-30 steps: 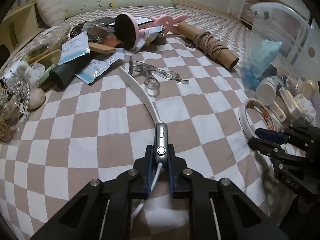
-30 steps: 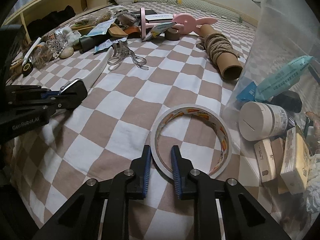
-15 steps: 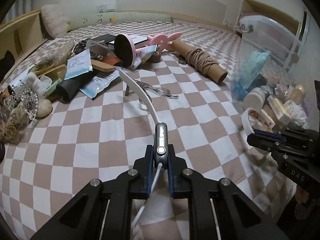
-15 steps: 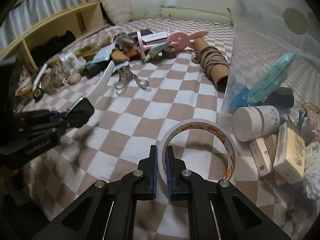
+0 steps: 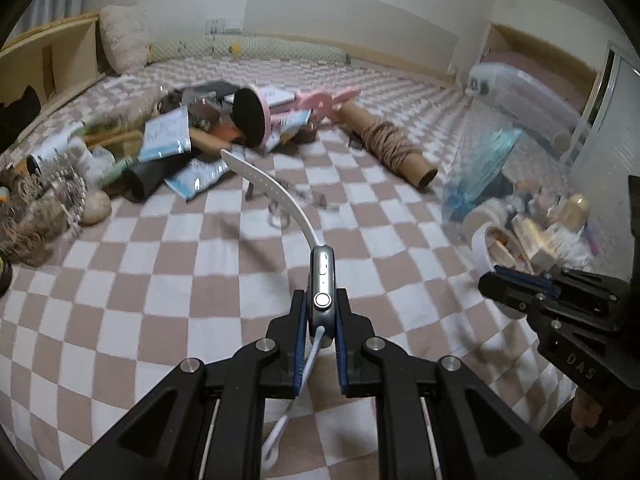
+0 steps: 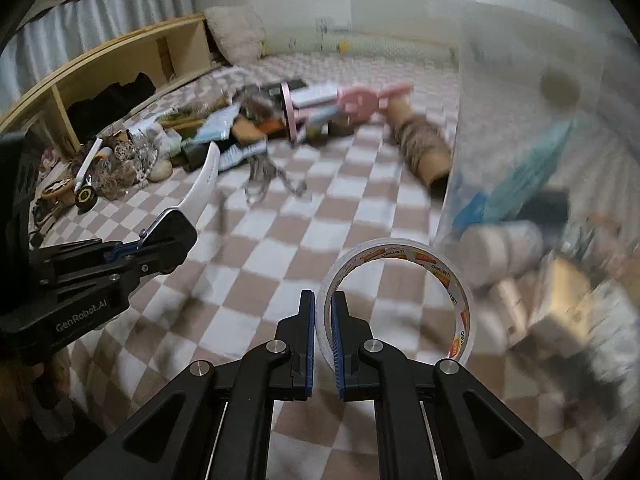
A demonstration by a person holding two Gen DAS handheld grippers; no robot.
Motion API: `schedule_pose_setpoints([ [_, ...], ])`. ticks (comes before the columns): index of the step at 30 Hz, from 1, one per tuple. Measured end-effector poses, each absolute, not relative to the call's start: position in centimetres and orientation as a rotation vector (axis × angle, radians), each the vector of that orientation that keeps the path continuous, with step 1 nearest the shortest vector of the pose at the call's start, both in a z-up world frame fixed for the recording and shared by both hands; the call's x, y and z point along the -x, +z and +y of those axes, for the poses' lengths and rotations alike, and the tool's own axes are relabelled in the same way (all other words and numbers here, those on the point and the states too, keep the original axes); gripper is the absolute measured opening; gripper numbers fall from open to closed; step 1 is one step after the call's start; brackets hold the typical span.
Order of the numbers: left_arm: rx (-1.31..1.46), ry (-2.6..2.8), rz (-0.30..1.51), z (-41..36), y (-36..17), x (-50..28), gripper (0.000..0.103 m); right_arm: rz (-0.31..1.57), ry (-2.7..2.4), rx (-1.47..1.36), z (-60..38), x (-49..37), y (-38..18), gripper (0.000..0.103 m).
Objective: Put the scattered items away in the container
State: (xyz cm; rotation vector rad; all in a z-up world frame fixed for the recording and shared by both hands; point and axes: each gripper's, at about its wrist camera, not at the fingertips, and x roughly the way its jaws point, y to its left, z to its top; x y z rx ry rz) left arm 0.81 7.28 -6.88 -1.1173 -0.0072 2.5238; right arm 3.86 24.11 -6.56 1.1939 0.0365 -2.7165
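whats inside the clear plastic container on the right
Through the clear container wall: a teal packet, a white jar on its side, and small pale boxes. Motion blur and the cloudy wall hide whatever lies deeper or beneath them.

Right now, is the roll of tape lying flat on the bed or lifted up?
Lifted up. The tape roll stands on edge, its near wall pinched between the right gripper's fingers, clear of the checkered bedcover.

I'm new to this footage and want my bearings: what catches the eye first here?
Front and centre, the left gripper is shut on a silver smartwatch, its white strap arching up over the checkered blanket. The right gripper pinches a tape roll by its wall, beside the clear container at right.
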Motion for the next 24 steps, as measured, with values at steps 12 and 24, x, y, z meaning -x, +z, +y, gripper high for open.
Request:
schedule_pose_setpoints([
  [12, 0.913, 2.570, 0.061, 8.7, 1.0, -1.8, 0.013, 0.036, -2.808, -1.036, 25.3, -3.6, -1.3, 0.009],
  [24, 0.712, 2.585, 0.119, 11.1, 9.2, -3.4, 0.013, -0.013, -2.829, -0.898, 27.4, -5.6, 5.6, 0.011],
])
